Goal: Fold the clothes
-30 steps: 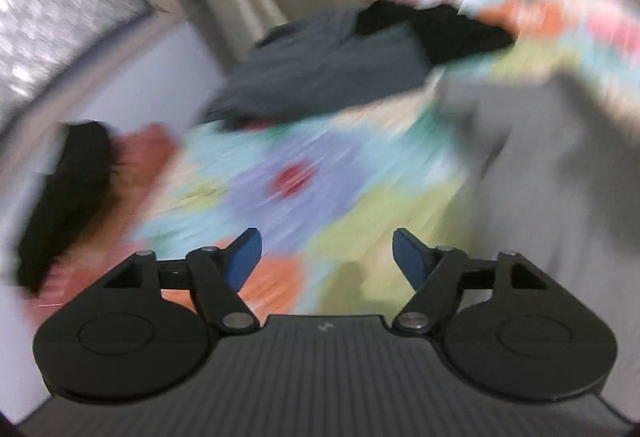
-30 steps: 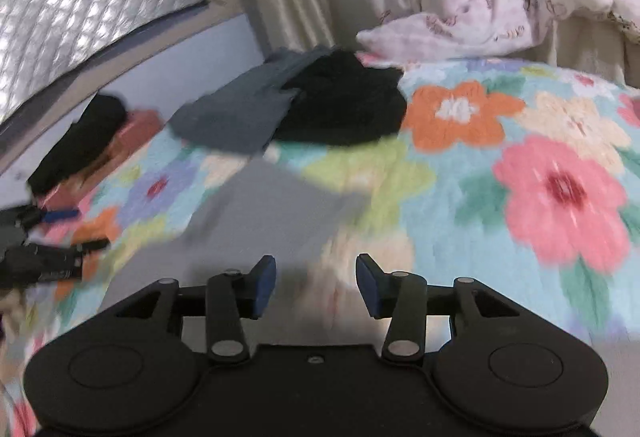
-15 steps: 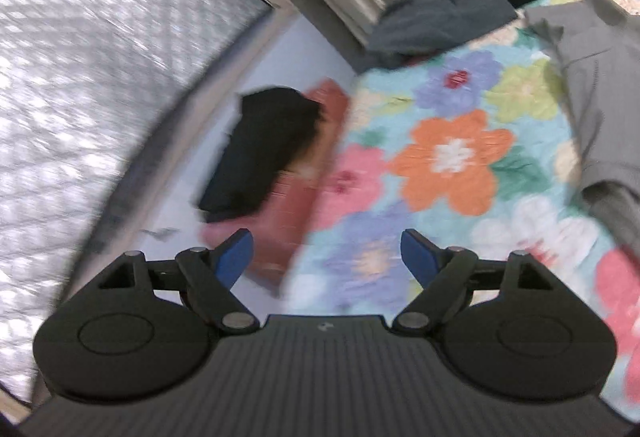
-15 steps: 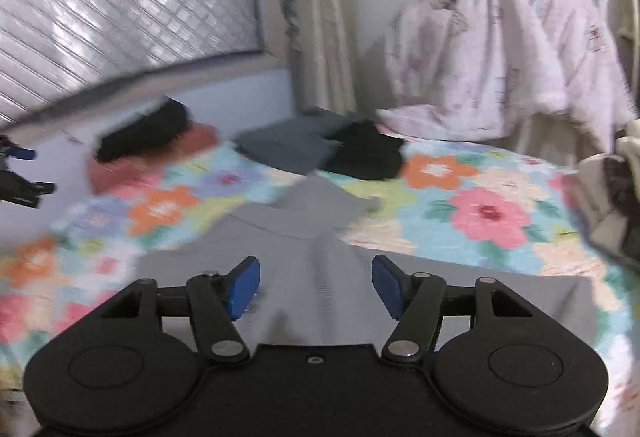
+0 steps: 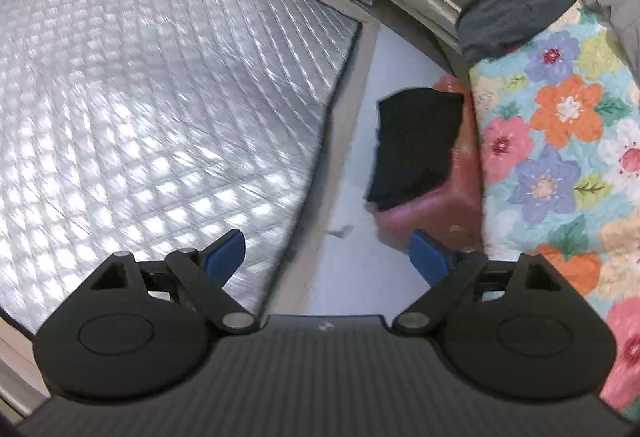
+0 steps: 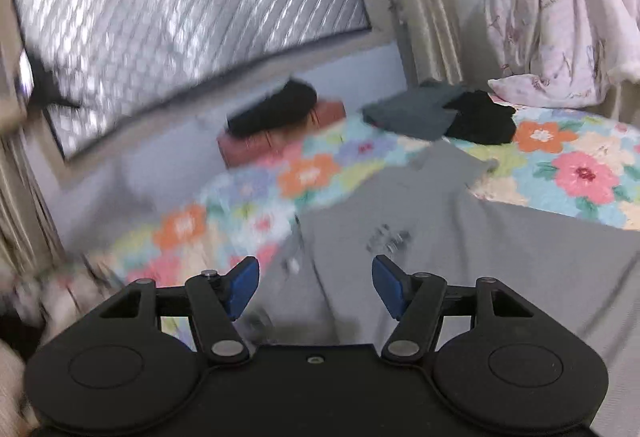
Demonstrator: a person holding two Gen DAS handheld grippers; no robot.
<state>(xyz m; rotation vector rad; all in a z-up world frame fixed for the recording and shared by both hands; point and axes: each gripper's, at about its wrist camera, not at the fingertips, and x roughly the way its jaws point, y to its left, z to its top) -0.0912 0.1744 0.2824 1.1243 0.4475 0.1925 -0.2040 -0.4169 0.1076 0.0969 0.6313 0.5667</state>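
- Left tool (image 5: 326, 257): fingers spread wide, nothing between them, touching nothing. Aimed off the bed's left edge at the quilted silver panel (image 5: 160, 97) and the black garment (image 5: 416, 145) on a red box (image 5: 436, 205).
- Right tool (image 6: 316, 283): also released, wide gap, empty. It hovers over the grey shirt (image 6: 460, 237), no contact visible.
- Grey shirt: spread mostly flat on the floral bedspread (image 6: 580, 165), a few creases, small chest print.
- Dark grey garment (image 6: 412, 113) and black clothing (image 6: 480, 121) lie at the far side of the bed.

Shirt (image 6: 460, 237) on bedspread (image 6: 568, 173), folded pile (image 6: 436, 113) behind (cushion (image 6: 280, 133) further left)
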